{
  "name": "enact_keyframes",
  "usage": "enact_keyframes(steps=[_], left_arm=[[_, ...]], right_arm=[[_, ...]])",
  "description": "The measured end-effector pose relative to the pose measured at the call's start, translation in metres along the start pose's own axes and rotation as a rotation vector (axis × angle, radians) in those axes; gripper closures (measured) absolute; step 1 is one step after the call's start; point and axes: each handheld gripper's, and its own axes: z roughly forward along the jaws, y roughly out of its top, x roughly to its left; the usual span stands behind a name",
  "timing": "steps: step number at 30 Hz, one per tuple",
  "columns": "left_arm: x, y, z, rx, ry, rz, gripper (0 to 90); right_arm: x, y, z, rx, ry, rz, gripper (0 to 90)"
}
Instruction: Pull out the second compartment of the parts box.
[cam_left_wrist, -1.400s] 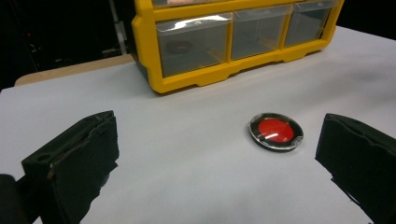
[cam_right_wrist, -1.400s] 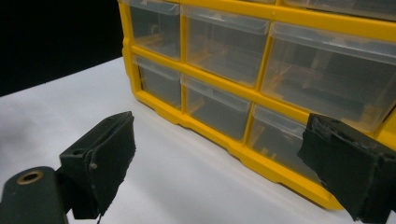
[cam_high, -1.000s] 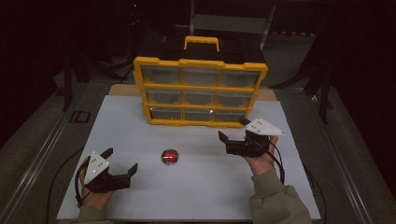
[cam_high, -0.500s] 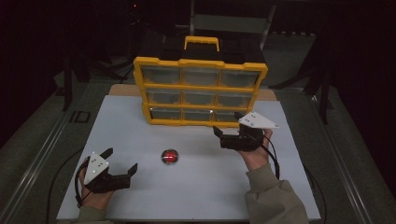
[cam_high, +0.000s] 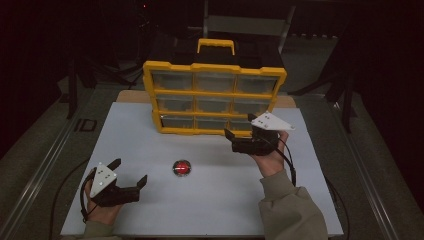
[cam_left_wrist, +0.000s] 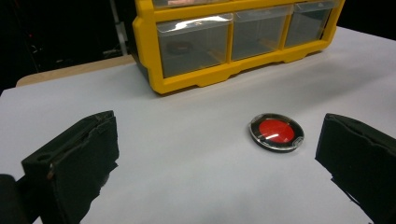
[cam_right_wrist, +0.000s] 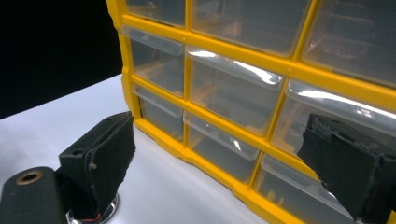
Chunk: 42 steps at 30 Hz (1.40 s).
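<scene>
Standing upright at the far middle of the white bench (cam_high: 150, 150): yellow drawer cabinet (cam_high: 215, 97), three rows of three clear drawers, front face turned toward the person, carry handle (cam_high: 216, 45) on top, long axis running side to side across the bench. Right gripper (cam_high: 239, 141) hovering just before the bottom right drawer (cam_high: 245, 123), fingers spread wide and holding nothing; seen close up in the right gripper view, cabinet front (cam_right_wrist: 261, 93) between the two black fingers (cam_right_wrist: 100, 158), drawers tilted in that picture by the turn of the hand. Judged as the approach step: reaching for a lower drawer front, not yet touching. Next move likely calls for easing forward, levelling the fingers with the drawer's top lip, then narrowing on it and pulling straight out toward the person; cabinet may slide or tip forward if pulled hard, nothing bracing it. Lying flat near the bench middle, well apart from the cabinet: small round red disc (cam_high: 181, 168) with a clear rim, no long axis to speak of, flat face upward. Left gripper (cam_high: 131, 172) resting low at the near left of the bench, fingers likewise wide and empty, aimed toward the disc (cam_left_wrist: 276, 131) with the cabinet's bottom left drawer (cam_left_wrist: 194, 44) beyond it.
</scene>
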Motion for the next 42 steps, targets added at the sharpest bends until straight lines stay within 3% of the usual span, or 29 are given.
enact_keyframes(steps=[11,30,42], left_arm=[[0.000,0.000,0.000,0.003,0.000,0.003,0.0],[-0.001,0.000,0.001,0.006,-0.001,0.013,0.0],[-0.001,0.000,0.000,0.005,-0.001,0.010,0.0]], right_arm=[[0.004,0.011,0.012,0.018,-0.002,-0.041,9.3],[0.002,0.022,0.029,0.021,0.004,-0.021,9.3],[0.005,0.030,0.042,0.041,0.017,-0.038,8.7]])
